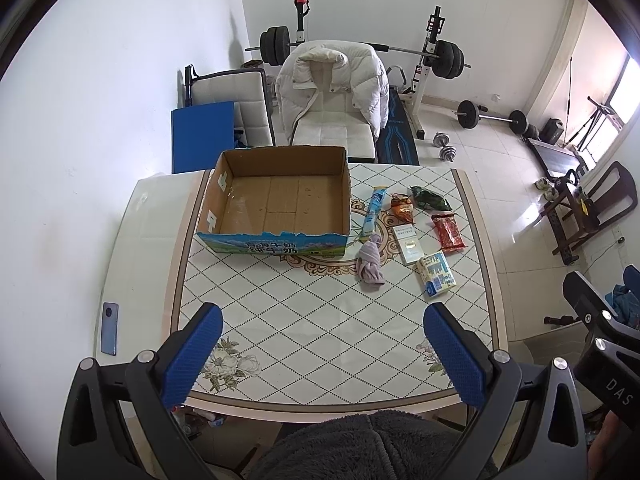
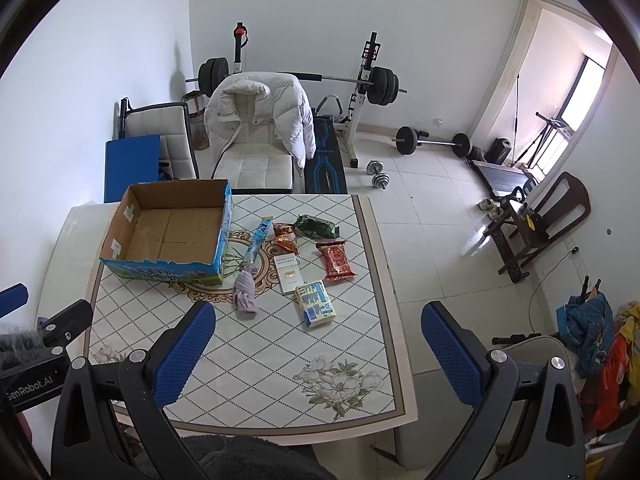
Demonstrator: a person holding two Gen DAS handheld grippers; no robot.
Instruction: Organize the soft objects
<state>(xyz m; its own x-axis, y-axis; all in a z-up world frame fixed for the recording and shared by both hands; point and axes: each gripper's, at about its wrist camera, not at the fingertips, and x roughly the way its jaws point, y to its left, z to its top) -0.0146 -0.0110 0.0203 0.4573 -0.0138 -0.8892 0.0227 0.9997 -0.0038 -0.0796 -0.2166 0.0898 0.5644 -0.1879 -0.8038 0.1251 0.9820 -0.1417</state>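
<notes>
An empty open cardboard box (image 1: 276, 204) (image 2: 172, 232) stands on the far left of the patterned table (image 1: 304, 316) (image 2: 260, 344). To its right lie a rolled lilac cloth (image 1: 371, 262) (image 2: 245, 292), a long blue packet (image 1: 372, 212) (image 2: 258, 240), an orange snack bag (image 1: 402, 208) (image 2: 285, 236), a green packet (image 1: 430, 199) (image 2: 318, 227), a red packet (image 1: 449, 232) (image 2: 336, 260), a white carton (image 1: 409, 245) (image 2: 289, 274) and a blue-and-white tissue pack (image 1: 436, 274) (image 2: 315, 304). My left gripper (image 1: 322, 352) is open and empty above the near table edge. My right gripper (image 2: 318, 354) is open and empty, near the table's front right.
A blue phone (image 1: 109, 328) lies on the white ledge left of the table. A chair with a white puffer jacket (image 1: 332, 88) (image 2: 260, 120) stands behind the table, with a barbell rack (image 1: 432, 60) and dumbbells (image 2: 376, 174) beyond. A dark wooden chair (image 2: 536, 224) stands at right.
</notes>
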